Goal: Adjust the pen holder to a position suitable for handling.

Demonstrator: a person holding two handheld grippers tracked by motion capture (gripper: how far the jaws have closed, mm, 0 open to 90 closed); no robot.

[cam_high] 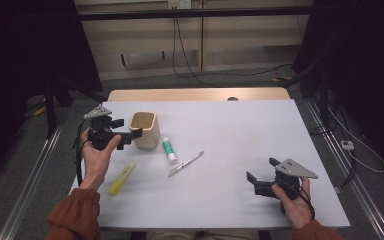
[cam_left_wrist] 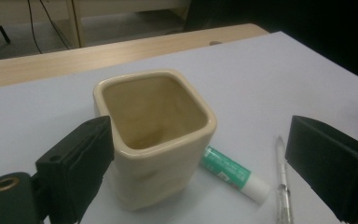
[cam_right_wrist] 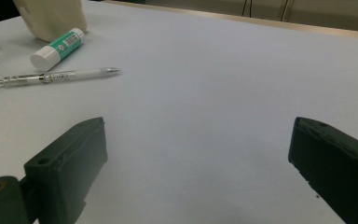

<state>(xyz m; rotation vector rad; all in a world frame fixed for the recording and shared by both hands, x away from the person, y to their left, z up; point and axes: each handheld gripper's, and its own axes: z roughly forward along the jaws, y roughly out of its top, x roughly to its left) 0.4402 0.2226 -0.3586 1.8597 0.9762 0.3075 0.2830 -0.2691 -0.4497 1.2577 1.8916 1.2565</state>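
A cream square cup [cam_high: 144, 130] stands upright and empty on the white table [cam_high: 240, 125], left of centre. My left gripper [cam_high: 129, 133] is held at the cup's left side, pointing at it. In the left gripper view the cup [cam_left_wrist: 156, 135] sits just ahead of the wide jaws of that gripper [cam_left_wrist: 200, 135], close to the left jaw, with no pad pressing on it. A green and white glue stick [cam_high: 169, 150] and a clear pen [cam_high: 186, 164] lie right of the cup. My right gripper [cam_high: 261, 171] rests open near the front right, nothing between its jaws [cam_right_wrist: 196, 140].
A yellow highlighter [cam_high: 122, 178] lies on the table near the left forearm. A wooden strip [cam_high: 195, 94] runs along the far table edge. Cables [cam_high: 350, 150] lie on the floor to the right. The glue stick [cam_right_wrist: 56, 45] and pen [cam_right_wrist: 58, 76] lie far left of the right gripper.
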